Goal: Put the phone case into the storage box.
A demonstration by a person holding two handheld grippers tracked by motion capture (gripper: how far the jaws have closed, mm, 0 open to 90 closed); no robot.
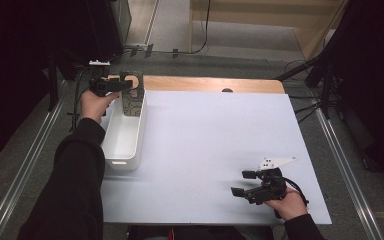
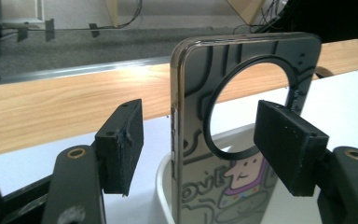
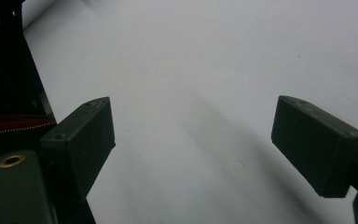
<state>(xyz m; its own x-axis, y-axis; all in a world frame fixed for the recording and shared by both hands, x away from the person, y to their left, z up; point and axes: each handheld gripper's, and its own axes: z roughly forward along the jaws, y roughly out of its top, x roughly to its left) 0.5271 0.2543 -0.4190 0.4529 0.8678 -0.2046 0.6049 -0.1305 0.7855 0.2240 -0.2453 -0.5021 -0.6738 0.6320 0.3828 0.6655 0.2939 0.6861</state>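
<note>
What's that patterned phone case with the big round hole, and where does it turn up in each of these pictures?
High view: the phone case stands upright at the far end of the white bin, upper left, at the left hand-held gripper.
Left gripper view: it fills the centre right, standing in the bin, between the open jaws.
Right gripper view: not in it; there is white table surface between open jaws.
Shared landmark: the white tabletop.

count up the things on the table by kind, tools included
phone case: 1, standing upright in the bin
white bin: 1
left tool: 1, jaws open either side of the case
right tool: 1, jaws open over the white table top
total: 4
</note>
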